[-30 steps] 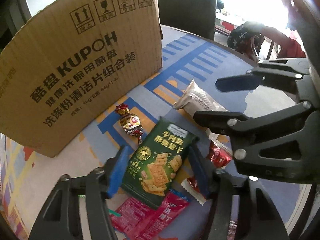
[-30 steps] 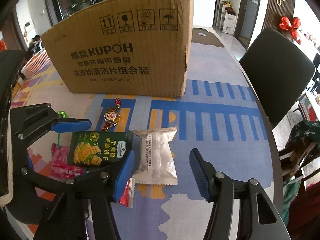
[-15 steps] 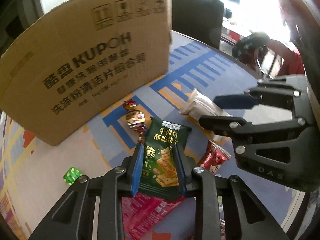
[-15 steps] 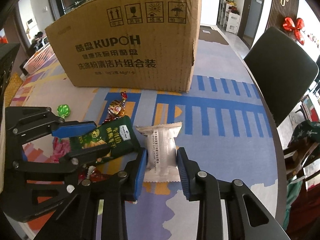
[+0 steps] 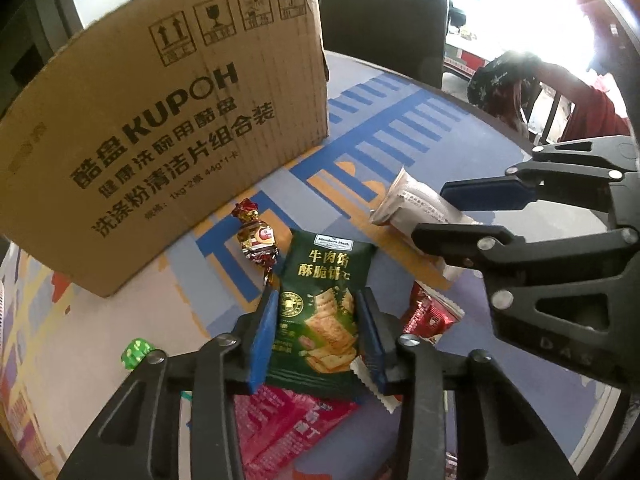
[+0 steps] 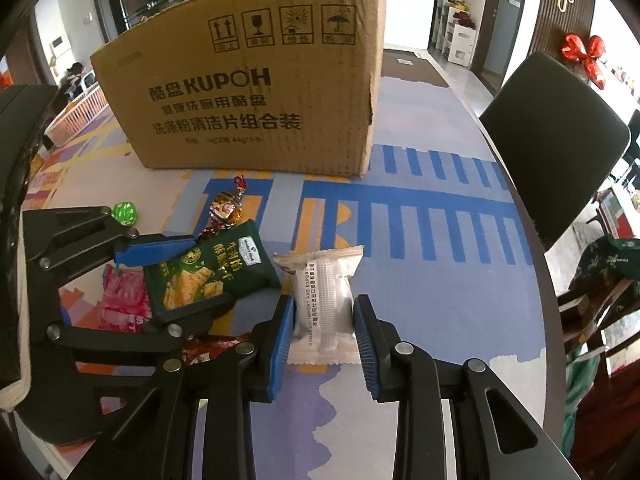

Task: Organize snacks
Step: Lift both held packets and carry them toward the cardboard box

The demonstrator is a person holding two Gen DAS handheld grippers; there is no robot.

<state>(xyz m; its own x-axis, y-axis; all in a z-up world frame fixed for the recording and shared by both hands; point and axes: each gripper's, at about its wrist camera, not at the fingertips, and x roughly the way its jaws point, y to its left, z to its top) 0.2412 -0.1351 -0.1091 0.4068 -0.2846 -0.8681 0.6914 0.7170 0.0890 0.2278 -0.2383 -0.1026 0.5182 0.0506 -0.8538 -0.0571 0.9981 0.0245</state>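
My left gripper (image 5: 316, 334) is shut on a green cracker packet (image 5: 320, 300) and holds it a little above the table; the packet also shows in the right wrist view (image 6: 208, 272). My right gripper (image 6: 323, 334) is shut on a white wrapped snack (image 6: 323, 292), which also shows in the left wrist view (image 5: 420, 210). A large cardboard box (image 6: 256, 92) stands behind both, its inside hidden. A gold and red candy (image 5: 256, 238) lies in front of the box.
Red snack packets (image 5: 288, 424) lie under the left gripper, another red packet (image 5: 428, 314) to its right. A small green candy (image 6: 126, 212) lies at the left. A dark chair (image 6: 556, 140) stands at the table's right edge (image 6: 536, 264).
Both grippers closed from open onto their snacks: left on the green packet, right on the white one. Both packets have since lifted slightly and the box appears nearer.
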